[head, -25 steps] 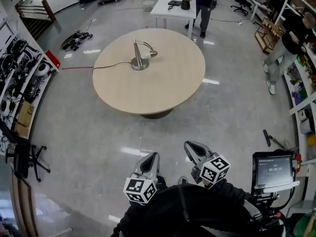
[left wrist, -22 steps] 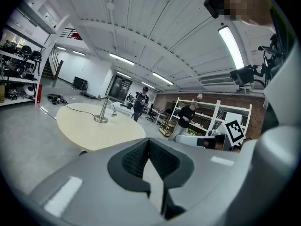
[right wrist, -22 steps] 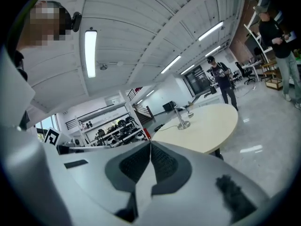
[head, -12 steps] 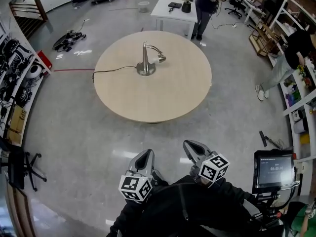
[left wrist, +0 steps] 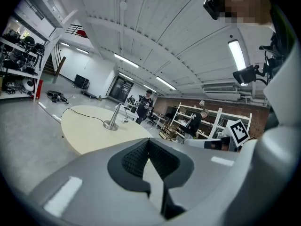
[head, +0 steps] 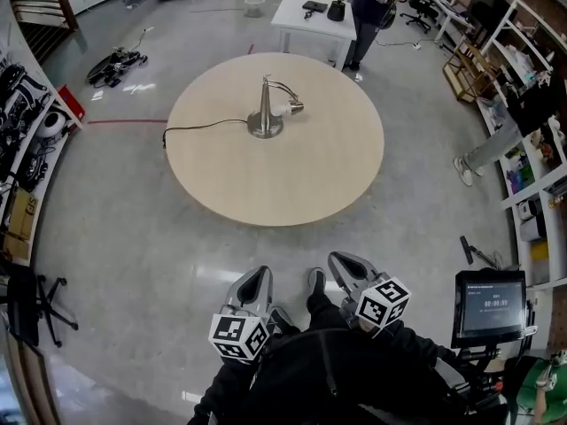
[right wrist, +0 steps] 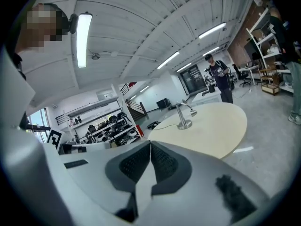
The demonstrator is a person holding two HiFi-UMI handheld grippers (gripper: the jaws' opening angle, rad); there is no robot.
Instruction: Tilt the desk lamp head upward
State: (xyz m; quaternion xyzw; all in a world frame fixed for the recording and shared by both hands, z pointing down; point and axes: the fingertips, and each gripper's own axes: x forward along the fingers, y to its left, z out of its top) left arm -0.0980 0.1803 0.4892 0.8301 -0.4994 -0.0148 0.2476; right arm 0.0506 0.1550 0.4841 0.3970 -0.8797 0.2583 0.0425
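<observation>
A wide workshop with a glossy grey floor [head: 142,237] fills the head view, with racks of gear [head: 27,149] along its left side and shelving [head: 532,87] along its right. In the middle stands a big round table with a pale wooden tabletop [head: 292,175]. Beyond it is a smaller white table [head: 310,20], and a person in dark clothes [head: 368,7] stands beside that. A second person [head: 518,122] stands by the right-hand shelving. A small screen on a stand [head: 489,306] sits at the lower right, near the wearer.

The desk lamp [head: 266,113] stands on the tabletop, on its far half and a little left of centre. It has a round metal base, an upright metal post and a thin arm that arches over to the right. The lamp head [head: 291,109] hangs low just beside the post, facing down toward the tabletop. A dark cable [head: 199,127] runs from the base to the left edge of the tabletop.

Both grippers are held low in front of the wearer, well apart from the table and pointing toward it. The left gripper [head: 255,280] has its jaws pressed together with nothing between them. The right gripper [head: 344,264] is closed in the same way and is also empty. Each carries its marker cube at the rear. A dark shoe [head: 316,282] shows on the floor between them.
</observation>
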